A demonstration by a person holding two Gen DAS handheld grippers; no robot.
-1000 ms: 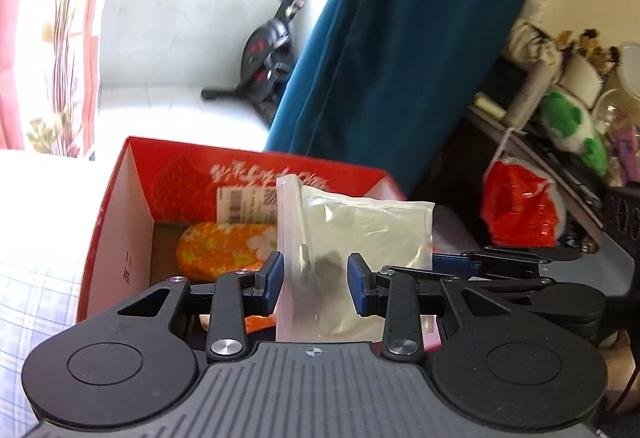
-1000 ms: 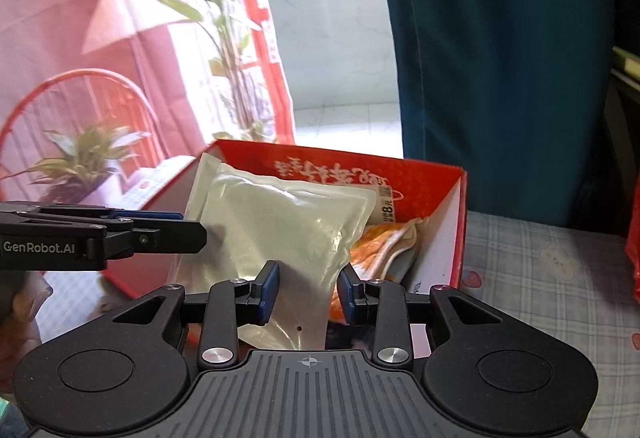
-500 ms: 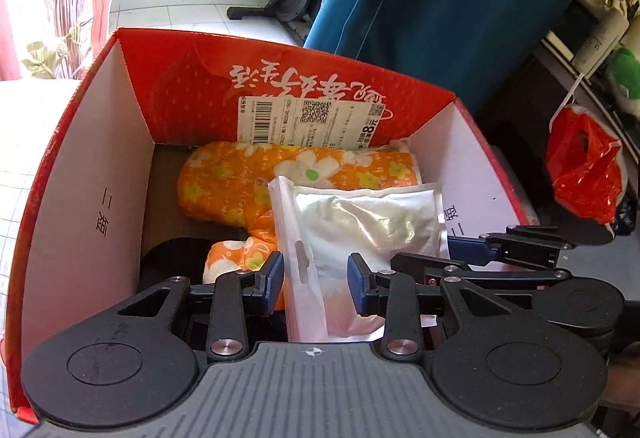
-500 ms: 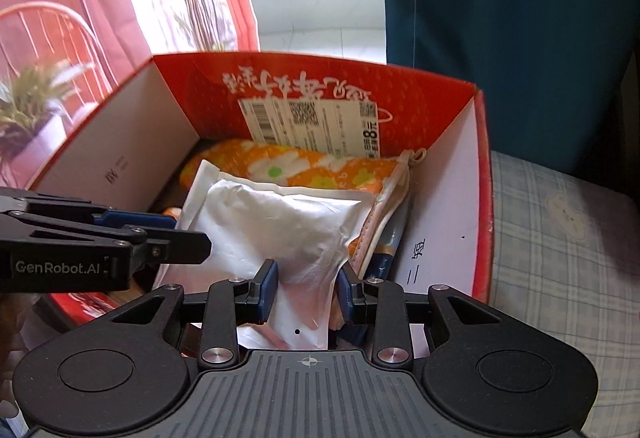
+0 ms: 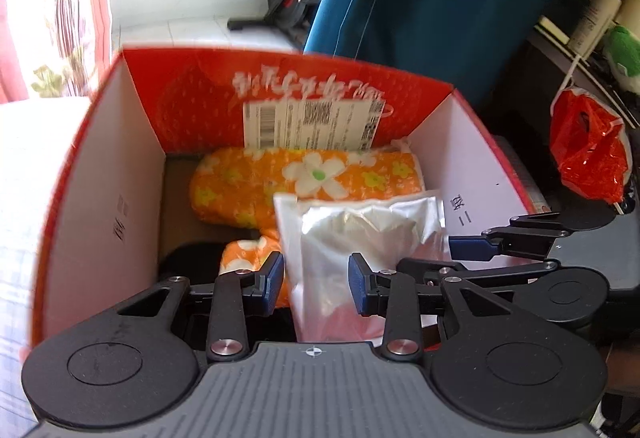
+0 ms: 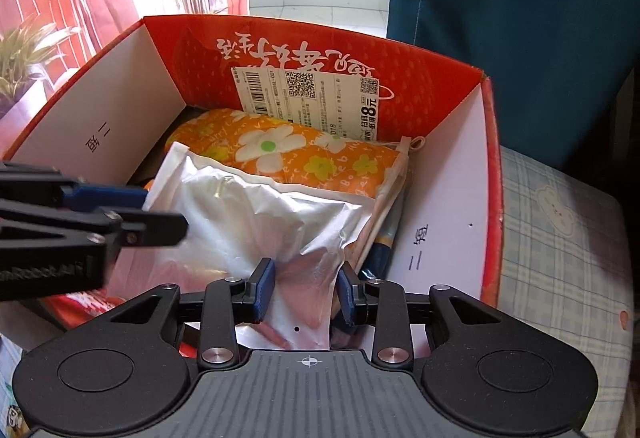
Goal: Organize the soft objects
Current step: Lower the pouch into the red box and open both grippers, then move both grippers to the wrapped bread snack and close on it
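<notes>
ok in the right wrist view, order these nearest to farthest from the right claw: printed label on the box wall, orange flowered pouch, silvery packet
1. silvery packet: between the pads of the right claw.
2. orange flowered pouch: behind the packet, mid-box.
3. printed label: on the far red wall of the box.

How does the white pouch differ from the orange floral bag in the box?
The white pouch is plain and shiny; the orange floral bag is patterned. The pouch lies on top at the near side, both grippers at its near edge; the bag lies beneath, against the far wall, untouched. Both are soft and inside the red box.
</notes>
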